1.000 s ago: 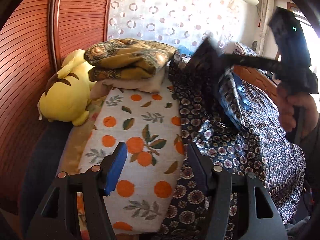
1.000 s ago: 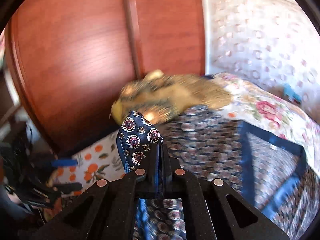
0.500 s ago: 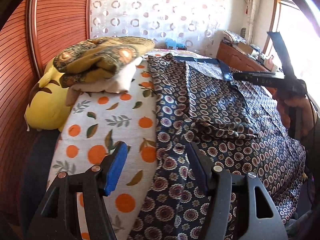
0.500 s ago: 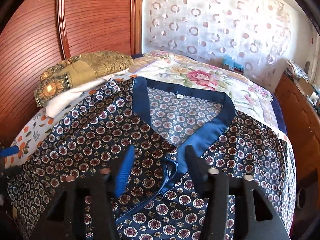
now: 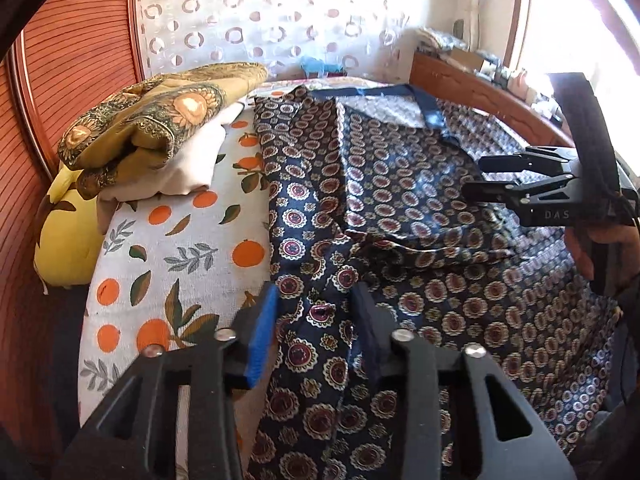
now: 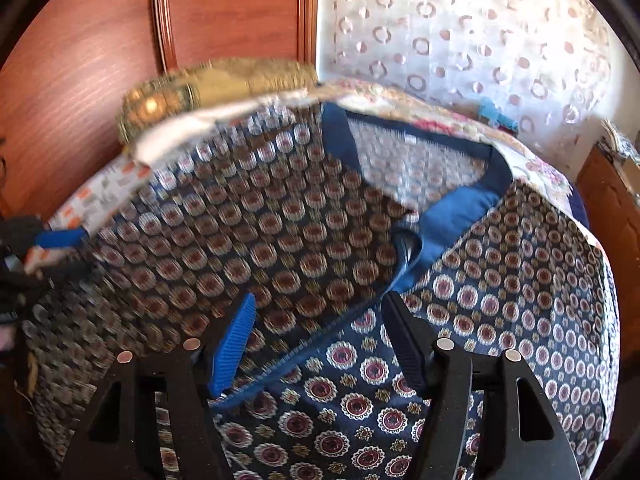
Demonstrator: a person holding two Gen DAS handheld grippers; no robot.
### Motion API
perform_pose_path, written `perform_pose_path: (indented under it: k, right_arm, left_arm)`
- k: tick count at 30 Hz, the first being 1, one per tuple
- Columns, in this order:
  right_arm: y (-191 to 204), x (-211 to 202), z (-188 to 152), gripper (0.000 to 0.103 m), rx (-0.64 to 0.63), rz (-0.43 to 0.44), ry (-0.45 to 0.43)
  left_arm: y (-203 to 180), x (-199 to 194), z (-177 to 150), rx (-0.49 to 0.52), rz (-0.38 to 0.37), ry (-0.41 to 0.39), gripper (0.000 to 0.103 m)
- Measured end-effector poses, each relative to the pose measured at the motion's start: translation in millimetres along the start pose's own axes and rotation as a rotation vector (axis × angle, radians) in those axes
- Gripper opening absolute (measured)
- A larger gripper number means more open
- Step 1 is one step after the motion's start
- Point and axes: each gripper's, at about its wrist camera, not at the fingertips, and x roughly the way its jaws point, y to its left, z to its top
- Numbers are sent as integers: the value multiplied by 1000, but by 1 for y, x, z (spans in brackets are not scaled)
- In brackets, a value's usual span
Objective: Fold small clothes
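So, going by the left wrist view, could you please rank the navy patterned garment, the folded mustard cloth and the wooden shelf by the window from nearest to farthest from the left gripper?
1. Navy patterned garment: lies between and under the left gripper fingers.
2. Folded mustard cloth: stacked farther back on the left.
3. Wooden shelf: far right, by the window.

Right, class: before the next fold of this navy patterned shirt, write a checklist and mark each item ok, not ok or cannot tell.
1. Left gripper pinching the shirt edge: jaws have just been closing, cloth between them but not pinched: not ok.
2. Right gripper free: jaws have just been opening, nothing held: ok.
3. One side folded over the middle: ok.
4. Folded pile off the shirt: ok.
5. Lower hem flat: cannot tell.
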Motion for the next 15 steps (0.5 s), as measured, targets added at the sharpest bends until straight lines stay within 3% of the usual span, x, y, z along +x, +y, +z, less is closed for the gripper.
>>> perform_pose_path:
  k: [4,5,7,10,15]
  right_arm:
    - [-3,-5,2,68,32,6,-12]
    - [-5,-8,2,68,44,19,-19]
    - [-5,-15,3,68,50,28,-27]
    - [-5,-26,1,68,33,33,-30]
    - [3,-27,-3,68,15,51,-21]
  left_arm:
    - [0,-5,-3,26,9,-20,9]
    - [1,-7,-3,29,16,-29,7]
    - [7,-17,-3,7,34,-73,4]
    - [34,-35,-3,-105,76,-140,4]
    - [50,-39,-12,-134,110,-116,4]
